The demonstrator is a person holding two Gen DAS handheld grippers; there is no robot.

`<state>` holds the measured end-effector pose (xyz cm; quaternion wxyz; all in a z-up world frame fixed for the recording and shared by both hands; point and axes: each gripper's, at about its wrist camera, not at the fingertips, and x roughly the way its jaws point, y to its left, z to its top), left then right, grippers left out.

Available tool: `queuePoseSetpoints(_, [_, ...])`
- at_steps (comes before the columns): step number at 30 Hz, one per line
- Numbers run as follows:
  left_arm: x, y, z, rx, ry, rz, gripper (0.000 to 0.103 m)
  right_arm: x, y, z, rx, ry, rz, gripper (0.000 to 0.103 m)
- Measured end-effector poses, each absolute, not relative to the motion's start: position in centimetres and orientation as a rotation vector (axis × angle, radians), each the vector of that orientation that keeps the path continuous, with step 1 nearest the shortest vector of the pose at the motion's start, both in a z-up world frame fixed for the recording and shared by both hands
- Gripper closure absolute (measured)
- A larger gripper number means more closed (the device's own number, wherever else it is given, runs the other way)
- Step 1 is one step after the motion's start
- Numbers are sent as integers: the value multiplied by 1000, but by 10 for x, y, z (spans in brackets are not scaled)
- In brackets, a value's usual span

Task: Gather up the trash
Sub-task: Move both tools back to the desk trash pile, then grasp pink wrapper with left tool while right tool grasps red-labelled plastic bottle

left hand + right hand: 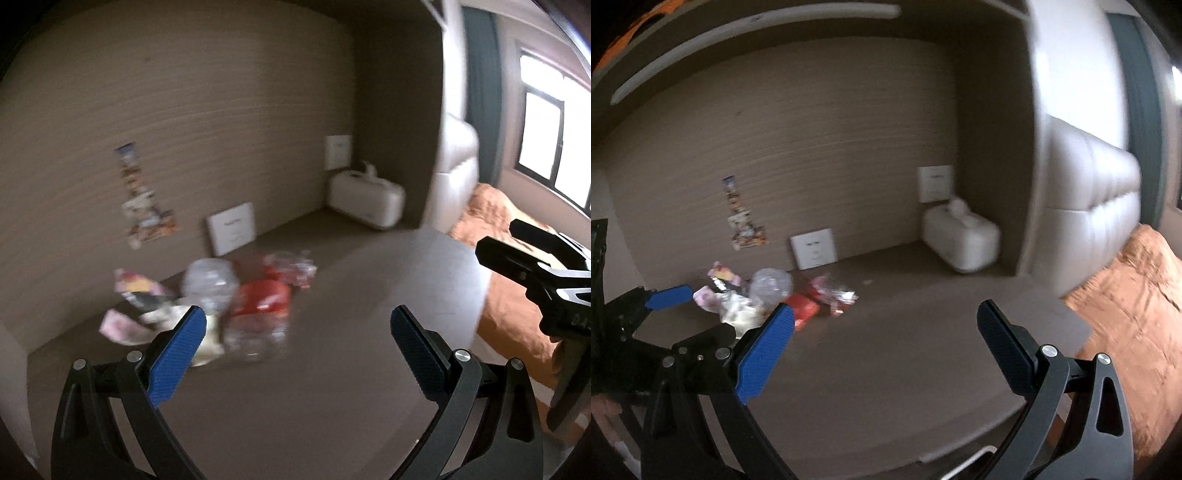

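Observation:
A blurred pile of trash lies on the brown desk [332,369]: a crumpled clear plastic bottle [210,282], a red packet [262,299], clear wrappers [291,267] and pink wrappers [122,326]. The pile also shows in the right wrist view [768,295]. My left gripper [295,332] is open and empty, just short of the pile. My right gripper [886,325] is open and empty, to the right of the pile. The left gripper's blue finger [668,297] shows in the right wrist view; the right gripper's body [546,273] shows in the left wrist view.
A white tissue box [365,201] stands in the back right corner of the desk. White wall sockets [232,227] and a strip of stickers [144,195] are on the back wall. A bed with an orange cover [1137,306] and padded headboard [1089,206] lies right.

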<state>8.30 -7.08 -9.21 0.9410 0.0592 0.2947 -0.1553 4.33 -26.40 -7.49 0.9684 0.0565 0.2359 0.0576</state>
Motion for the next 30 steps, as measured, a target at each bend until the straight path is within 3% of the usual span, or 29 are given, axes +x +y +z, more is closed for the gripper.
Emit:
queuePoseSetpoints(14, [122, 61, -121, 13, 679, -154, 5, 110, -157, -104, 78, 566, 224, 5])
queuePoseSetpoints(30, [201, 118, -178, -70, 795, -106, 5, 191, -122, -176, 171, 770, 129, 5])
